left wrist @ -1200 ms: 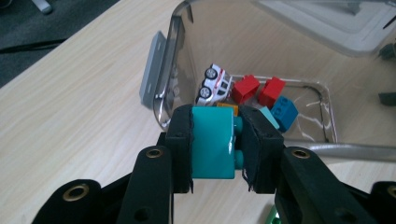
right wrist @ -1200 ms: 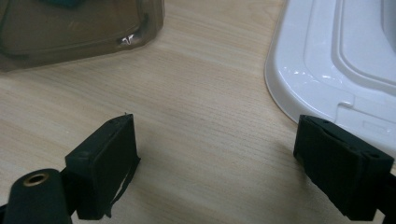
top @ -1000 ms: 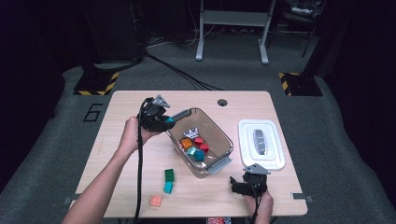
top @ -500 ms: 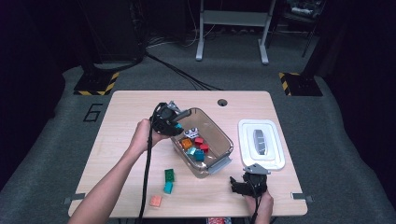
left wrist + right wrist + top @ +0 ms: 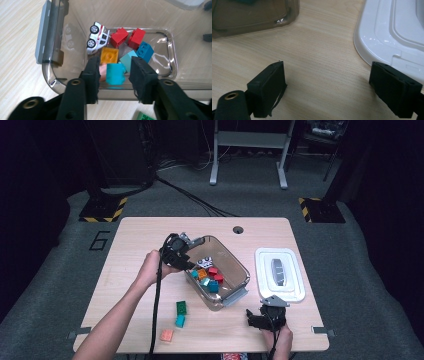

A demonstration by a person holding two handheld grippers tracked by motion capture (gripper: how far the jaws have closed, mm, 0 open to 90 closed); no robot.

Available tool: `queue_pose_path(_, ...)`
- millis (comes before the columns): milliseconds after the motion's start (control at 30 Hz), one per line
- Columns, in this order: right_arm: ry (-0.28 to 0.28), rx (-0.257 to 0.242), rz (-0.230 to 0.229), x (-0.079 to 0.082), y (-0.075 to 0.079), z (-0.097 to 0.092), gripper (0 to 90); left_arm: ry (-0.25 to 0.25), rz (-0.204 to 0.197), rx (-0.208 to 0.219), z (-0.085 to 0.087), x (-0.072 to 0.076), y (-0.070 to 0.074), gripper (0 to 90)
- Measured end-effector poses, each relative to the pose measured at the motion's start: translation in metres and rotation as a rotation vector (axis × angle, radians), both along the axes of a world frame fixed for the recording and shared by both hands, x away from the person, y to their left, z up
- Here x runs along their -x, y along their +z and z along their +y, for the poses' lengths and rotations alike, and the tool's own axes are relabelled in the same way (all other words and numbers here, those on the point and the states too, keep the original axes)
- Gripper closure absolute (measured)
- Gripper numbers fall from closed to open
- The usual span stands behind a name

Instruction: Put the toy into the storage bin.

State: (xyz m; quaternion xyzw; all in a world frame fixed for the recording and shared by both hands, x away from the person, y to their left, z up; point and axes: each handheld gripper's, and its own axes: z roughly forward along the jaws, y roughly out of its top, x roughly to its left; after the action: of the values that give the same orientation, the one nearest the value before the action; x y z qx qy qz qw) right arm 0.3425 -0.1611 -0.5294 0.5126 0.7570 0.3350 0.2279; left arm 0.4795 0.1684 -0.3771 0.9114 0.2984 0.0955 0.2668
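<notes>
My left gripper [image 5: 191, 265] hangs over the near left end of the clear smoky bin [image 5: 235, 257], jaws pointing down into it. Its jaws have just been opening. A blurred teal brick [image 5: 115, 74] sits loose between the pads [image 5: 93, 75], with a gap on its right side. Below it in the bin [image 5: 62, 50] lie a white toy car [image 5: 97, 37], two red bricks [image 5: 119, 37], an orange brick [image 5: 109, 55] and blue and teal bricks [image 5: 145, 51]. My right gripper [image 5: 265, 316] rests at the table's front edge, open, with bare wood between its jaws [image 5: 327, 68].
A white lid [image 5: 280, 275] lies to the right of the bin, close to the right gripper [image 5: 392, 32]. On the table in front of the bin lie a green brick [image 5: 181, 307], a teal brick [image 5: 180, 321] and a salmon brick [image 5: 166, 335].
The left gripper has come right and down from beside the bin to over its end. The right gripper has kept still.
</notes>
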Motion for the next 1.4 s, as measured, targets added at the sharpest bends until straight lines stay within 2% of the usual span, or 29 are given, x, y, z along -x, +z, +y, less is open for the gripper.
queue_pose_path(100, 0.0, 0.0, 0.0, 0.0, 0.0, 0.0, 12.7, 0.013, -0.007, 0.007, 0.005, 0.004, 0.003, 43.0)
queue_pose_path(300, 0.0, 0.0, 0.0, 0.0, 0.0, 0.0, 12.7, 0.021, -0.043, 0.029, 0.018, 0.02, 0.013, 25.9)
queue_pose_path(433, 0.0, 0.0, 0.0, 0.0, 0.0, 0.0, 12.7, 0.03, -0.07, 0.035, 0.029, 0.035, 0.015, 19.2)
queue_pose_path(567, -0.001, 0.0, 0.0, 0.0, 0.0, 0.0, 12.7, 0.042, -0.074, 0.042, 0.039, 0.048, 0.012, 15.4)
queue_pose_path(767, -0.001, 0.0, 0.0, 0.0, 0.0, 0.0, 12.7, 0.067, -0.069, 0.053, 0.055, 0.066, -0.002, 14.2)
queue_pose_path(1000, -0.001, 0.0, 0.0, 0.0, 0.0, 0.0, 12.7, 0.096, -0.048, 0.055, 0.062, 0.083, -0.026, 9.2)
queue_pose_path(1200, -0.001, 0.0, -0.001, 0.0, 0.0, 0.0, 12.7, 0.084, -0.006, 0.027, 0.053, 0.098, -0.05, 7.2)
queue_pose_path(1400, -0.001, 0.0, -0.001, 0.0, 0.0, 0.0, 12.7, 0.085, 0.043, 0.032, 0.043, 0.107, -0.07, 7.9)
